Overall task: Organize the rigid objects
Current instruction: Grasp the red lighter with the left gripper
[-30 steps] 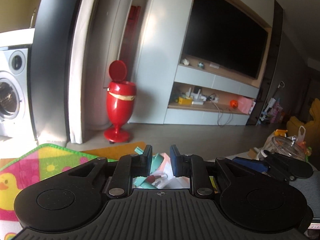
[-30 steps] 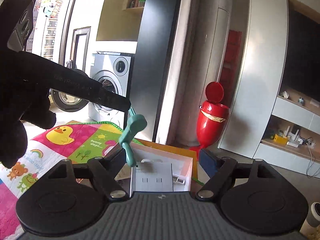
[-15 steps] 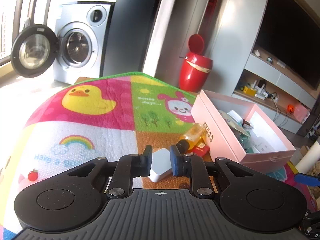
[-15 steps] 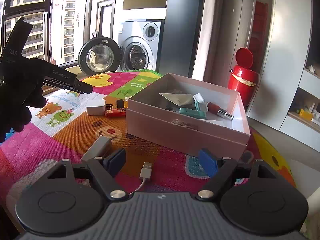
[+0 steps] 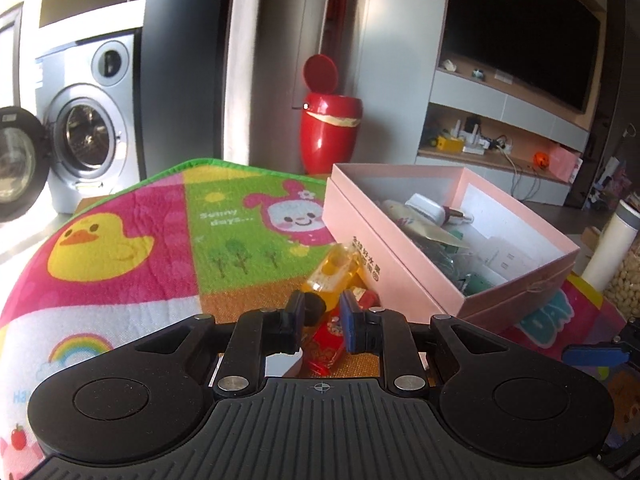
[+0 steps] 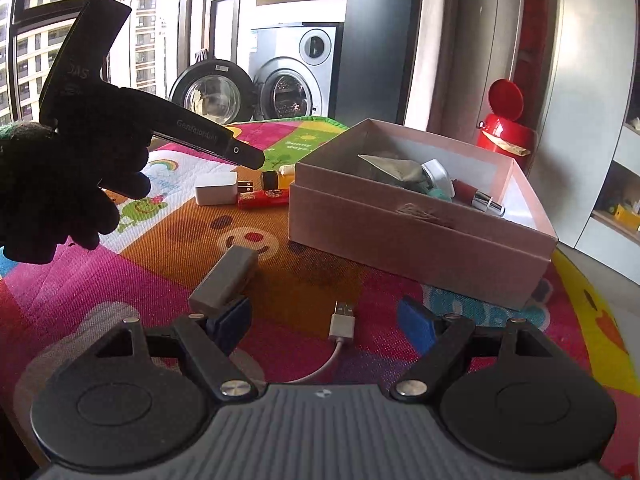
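Left wrist view first. Our left gripper [image 5: 322, 312] sits low over the play mat [image 5: 152, 240] with its jaws nearly closed, leaving only a narrow gap. The black cap of a small yellow bottle [image 5: 334, 272] lies at that gap, against the inner face of the left finger; we cannot tell whether the pads actually pinch it. A red lighter [image 5: 326, 346] lies on the mat beneath the fingers. The bottle lies just beside the near wall of the open pink box [image 5: 400, 264], which holds a mix of small items, a white cap and a foil packet among them. A red bin [image 5: 330, 132] and a washing machine [image 5: 88, 128] with its door open stand beyond the mat.

Right wrist view. Our right gripper [image 6: 326, 318] has its jaws spread wide and holds nothing. A USB plug [image 6: 343, 318] on a white cable lies on the mat between the fingers, touching neither. A grey block [image 6: 224, 278] lies just ahead of the left finger. Further off, a white charger [image 6: 216, 194], the lighter [image 6: 262, 199] and the yellow bottle [image 6: 280, 178] lie together at the left corner of the box [image 6: 420, 236]. The left gripper [image 6: 244, 156], held in a dark glove, hangs above those three items.
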Available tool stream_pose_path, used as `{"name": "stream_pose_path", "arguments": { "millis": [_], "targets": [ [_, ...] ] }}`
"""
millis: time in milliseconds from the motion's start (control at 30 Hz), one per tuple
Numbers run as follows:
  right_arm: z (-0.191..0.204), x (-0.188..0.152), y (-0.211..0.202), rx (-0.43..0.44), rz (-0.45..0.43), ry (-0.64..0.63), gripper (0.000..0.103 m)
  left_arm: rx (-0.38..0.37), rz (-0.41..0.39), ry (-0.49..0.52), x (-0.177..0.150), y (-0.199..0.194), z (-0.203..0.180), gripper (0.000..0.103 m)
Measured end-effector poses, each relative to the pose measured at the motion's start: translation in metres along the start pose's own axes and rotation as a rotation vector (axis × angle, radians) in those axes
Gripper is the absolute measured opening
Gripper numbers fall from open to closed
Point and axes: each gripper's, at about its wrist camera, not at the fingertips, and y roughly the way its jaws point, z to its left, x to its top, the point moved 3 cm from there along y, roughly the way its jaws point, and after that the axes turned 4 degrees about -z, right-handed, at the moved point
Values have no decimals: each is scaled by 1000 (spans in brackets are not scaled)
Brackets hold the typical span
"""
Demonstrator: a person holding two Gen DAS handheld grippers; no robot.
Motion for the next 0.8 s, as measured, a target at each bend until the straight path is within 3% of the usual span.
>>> {"name": "stream_pose_path", "arguments": {
  "millis": [167, 233, 433, 567, 700, 800],
  "targets": [
    [-2, 4, -3, 30, -14, 38, 81, -14, 14, -66, 2, -2, 6, 21],
    [2, 7, -2, 74, -12, 46, 81, -43, 23, -25, -1, -3, -2, 21],
    [13, 8, 4, 73, -11, 21, 81, -34, 128, 52, -2, 27, -8, 21],
    [9, 6, 3, 82, -7, 46, 81, -70, 202, 60, -5, 42, -7, 35],
    [9, 6, 4, 84, -6, 54, 81, -33, 194, 126, -8, 43, -17, 33],
    [9, 6, 4, 82, -6, 55, 81, -23, 182, 120, -11, 39, -19, 32]
  ]
}}
